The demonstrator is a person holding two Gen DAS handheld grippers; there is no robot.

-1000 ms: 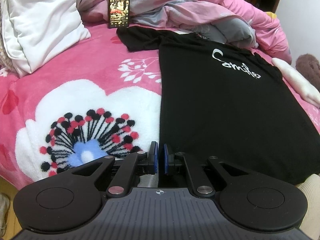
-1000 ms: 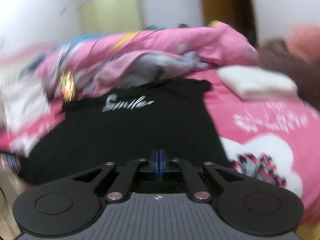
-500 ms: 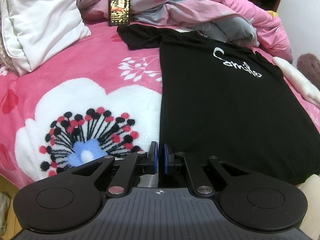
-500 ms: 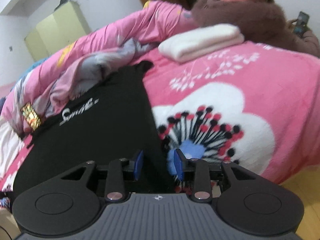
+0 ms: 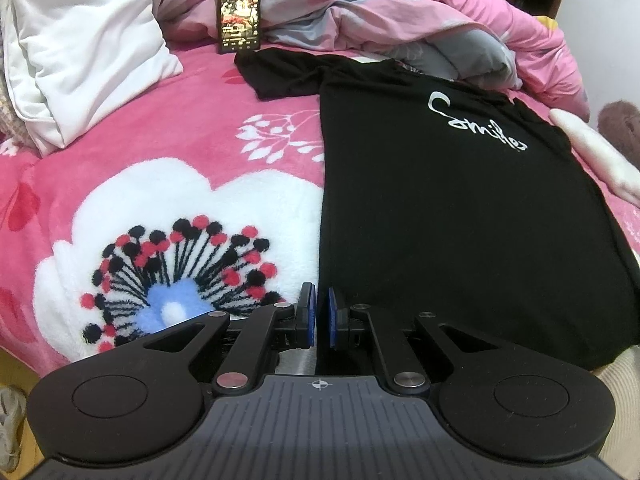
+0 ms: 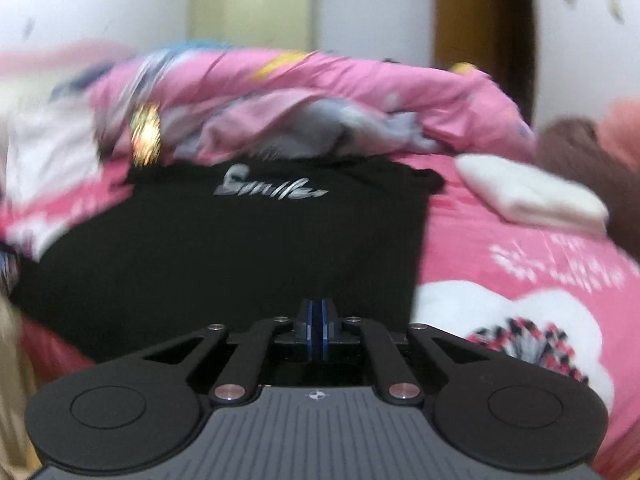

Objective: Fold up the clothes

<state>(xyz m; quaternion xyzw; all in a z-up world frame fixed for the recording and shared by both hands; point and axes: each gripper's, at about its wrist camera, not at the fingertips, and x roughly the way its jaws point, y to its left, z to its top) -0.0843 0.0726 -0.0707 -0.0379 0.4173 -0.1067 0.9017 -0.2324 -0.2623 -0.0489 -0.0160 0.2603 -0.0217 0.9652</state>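
A black T-shirt (image 5: 440, 208) with white script lies flat on the pink flowered bedspread (image 5: 168, 184), collar away from me. My left gripper (image 5: 319, 314) is at the shirt's near left hem corner, its blue pads a narrow gap apart with the hem edge between them. The shirt also shows in the blurred right wrist view (image 6: 224, 248). My right gripper (image 6: 316, 328) is over the near hem, right of centre, pads pressed together; whether cloth is between them is hidden.
A phone (image 5: 239, 11) stands propped at the back against a rumpled pink and grey quilt (image 5: 400, 16). A white pillow (image 5: 80, 48) lies at the left. A folded white cloth (image 6: 532, 196) lies right of the shirt. The bed edge runs below both grippers.
The right gripper was open beside the shirt's right edge half a second ago; now it has swung back over the hem and is shut. The left gripper has barely moved.
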